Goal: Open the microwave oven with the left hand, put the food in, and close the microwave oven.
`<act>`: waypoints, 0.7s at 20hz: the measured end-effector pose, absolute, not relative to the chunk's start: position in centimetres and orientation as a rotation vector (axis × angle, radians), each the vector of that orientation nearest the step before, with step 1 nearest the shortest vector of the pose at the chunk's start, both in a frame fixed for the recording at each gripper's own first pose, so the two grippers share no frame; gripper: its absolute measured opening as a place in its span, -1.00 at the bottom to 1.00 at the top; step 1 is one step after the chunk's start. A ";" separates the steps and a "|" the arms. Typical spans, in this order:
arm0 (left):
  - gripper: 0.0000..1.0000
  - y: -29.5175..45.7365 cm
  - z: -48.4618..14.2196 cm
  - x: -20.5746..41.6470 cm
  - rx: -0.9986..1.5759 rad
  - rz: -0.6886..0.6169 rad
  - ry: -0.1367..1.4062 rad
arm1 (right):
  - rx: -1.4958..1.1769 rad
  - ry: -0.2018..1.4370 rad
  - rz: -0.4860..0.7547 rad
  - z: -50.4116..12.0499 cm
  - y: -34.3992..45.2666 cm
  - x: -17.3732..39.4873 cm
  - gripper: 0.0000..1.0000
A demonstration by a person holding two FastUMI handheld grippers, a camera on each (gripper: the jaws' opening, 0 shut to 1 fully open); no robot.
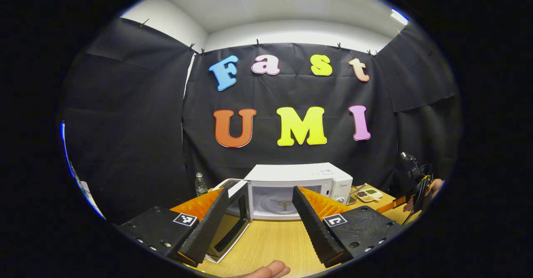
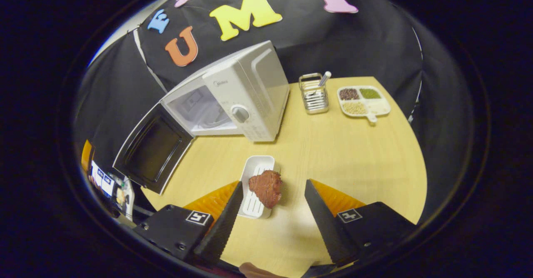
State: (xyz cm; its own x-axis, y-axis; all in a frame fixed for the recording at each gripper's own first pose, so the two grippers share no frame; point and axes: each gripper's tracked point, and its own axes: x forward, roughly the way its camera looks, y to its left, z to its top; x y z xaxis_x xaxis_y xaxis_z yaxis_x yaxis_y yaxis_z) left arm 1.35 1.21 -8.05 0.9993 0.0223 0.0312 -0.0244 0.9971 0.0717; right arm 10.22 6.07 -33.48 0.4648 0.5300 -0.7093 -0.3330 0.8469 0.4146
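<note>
The microwave oven [image 1: 297, 188] sits on the wooden bench [image 1: 275, 240] with its door [image 1: 231, 224] swung wide to its left side, cavity open and the turntable visible inside. In the left gripper view, the left hand-held gripper [image 1: 260, 224] hangs in front of the oven, fingers spread wide apart with nothing between them; the open door shows just behind its left finger. A fingertip of the person [image 1: 270, 269] peeks in at the bottom edge. A small bottle [image 1: 200, 184] stands left of the oven against the booth wall.

Over to the right gripper view: the right hand-held gripper [image 2: 272, 215] hovers above the bench, jaws wide open and gripping nothing. Between and just ahead of its fingers lies the food [image 2: 266, 188], a reddish-brown chunk of meat, resting on the near end of a white tray [image 2: 256, 174] and overhanging its right rim. The tray lies on the bench just in front of the oven, outside the cavity. Farther back, right of the oven, stands a wire utensil holder [image 2: 313, 94], and beside that a divided dish of beans and grains [image 2: 363, 101].
</note>
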 end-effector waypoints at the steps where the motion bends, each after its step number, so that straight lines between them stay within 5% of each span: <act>1: 0.89 1.0 -8.1 1.5 0.077 0.024 -0.027 | 0.250 0.975 0.552 -34.3 6.2 10.3 0.65; 2: 0.89 0.8 -8.0 1.6 0.074 0.022 -0.028 | 0.267 1.004 0.556 -35.3 6.2 10.7 0.62; 3: 0.89 0.6 -7.8 1.6 0.065 0.015 -0.032 | 0.293 1.026 0.557 -36.3 6.2 11.1 0.85; 4: 0.89 0.4 -7.8 1.6 0.050 0.004 -0.032 | 0.322 1.043 0.571 -37.0 6.5 11.4 0.83; 6: 0.88 0.3 -7.9 1.7 0.003 -0.007 -0.021 | 0.411 1.093 0.626 -38.0 7.9 10.8 0.39; 7: 0.89 0.0 -7.9 1.7 -0.020 -0.018 -0.017 | 0.467 1.120 0.643 -38.3 8.4 10.4 0.56; 9: 0.87 -0.4 -8.0 1.7 -0.044 -0.035 -0.010 | 0.556 1.140 0.637 -37.9 8.5 10.1 -0.77; 10: 0.87 -0.3 -7.9 1.6 -0.040 -0.039 -0.014 | 0.535 1.111 0.635 -37.6 8.0 10.3 -0.74; 11: 0.87 -0.3 -7.8 1.4 -0.028 -0.043 -0.019 | 0.510 1.088 0.624 -37.0 7.6 10.0 -0.92; 12: 0.87 -0.2 -7.8 1.2 -0.013 -0.046 -0.024 | 0.490 1.061 0.613 -36.2 7.3 9.9 -0.74; 14: 0.87 0.2 -7.7 1.0 0.008 -0.033 -0.042 | 0.431 0.995 0.594 -34.5 7.2 9.5 -0.75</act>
